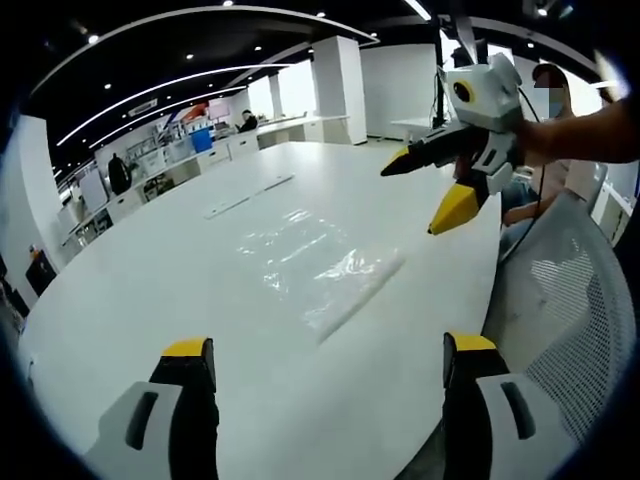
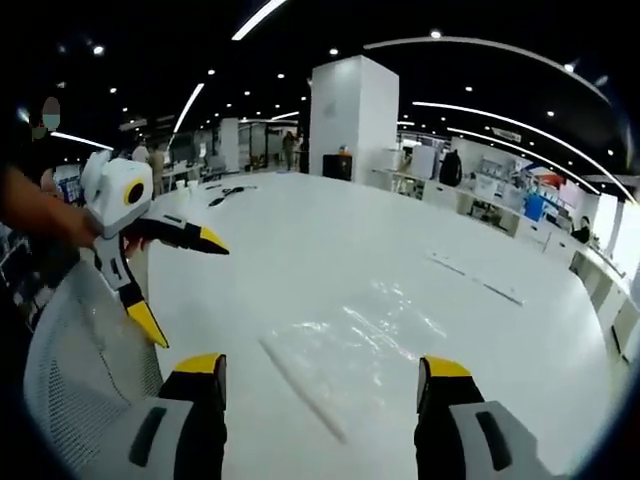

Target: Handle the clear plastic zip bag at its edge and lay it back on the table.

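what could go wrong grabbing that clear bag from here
The clear zip bag lies flat on the white table and is hard to see, so open jaws may miss its edge or scrape the tabletop. The right gripper hangs open above the table, the left gripper short of the bag; closing together could bunch the film.

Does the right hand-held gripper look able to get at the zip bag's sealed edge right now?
Probably yes. The right hand-held gripper is open, the zip bag lies flat just ahead on the table, and nothing sits between them.
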A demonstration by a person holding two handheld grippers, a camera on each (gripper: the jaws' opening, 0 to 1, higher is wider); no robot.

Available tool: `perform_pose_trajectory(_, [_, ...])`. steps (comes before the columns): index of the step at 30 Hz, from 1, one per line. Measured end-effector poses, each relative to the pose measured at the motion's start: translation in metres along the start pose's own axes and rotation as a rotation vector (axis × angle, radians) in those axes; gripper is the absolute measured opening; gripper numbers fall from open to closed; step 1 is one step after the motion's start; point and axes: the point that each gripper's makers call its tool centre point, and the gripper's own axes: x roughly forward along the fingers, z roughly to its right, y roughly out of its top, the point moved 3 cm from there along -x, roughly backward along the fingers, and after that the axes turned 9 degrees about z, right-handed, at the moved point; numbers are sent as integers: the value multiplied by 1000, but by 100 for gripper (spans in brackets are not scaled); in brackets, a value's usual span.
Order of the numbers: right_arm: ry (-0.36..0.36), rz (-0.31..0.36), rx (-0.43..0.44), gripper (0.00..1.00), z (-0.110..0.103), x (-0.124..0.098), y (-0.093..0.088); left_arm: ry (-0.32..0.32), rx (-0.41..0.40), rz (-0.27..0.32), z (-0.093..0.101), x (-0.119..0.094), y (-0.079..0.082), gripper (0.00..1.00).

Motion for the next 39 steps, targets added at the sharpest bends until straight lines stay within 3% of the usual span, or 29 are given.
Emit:
perform_pose_trajectory(28, [-63,42,34,87,-2,-29,-4,21,-32,41,7,-14,4,95])
perform_pose_trajectory(39, [-85,51,45,94,-11,-38,-15,39,-39,58,10,-18,1,97])
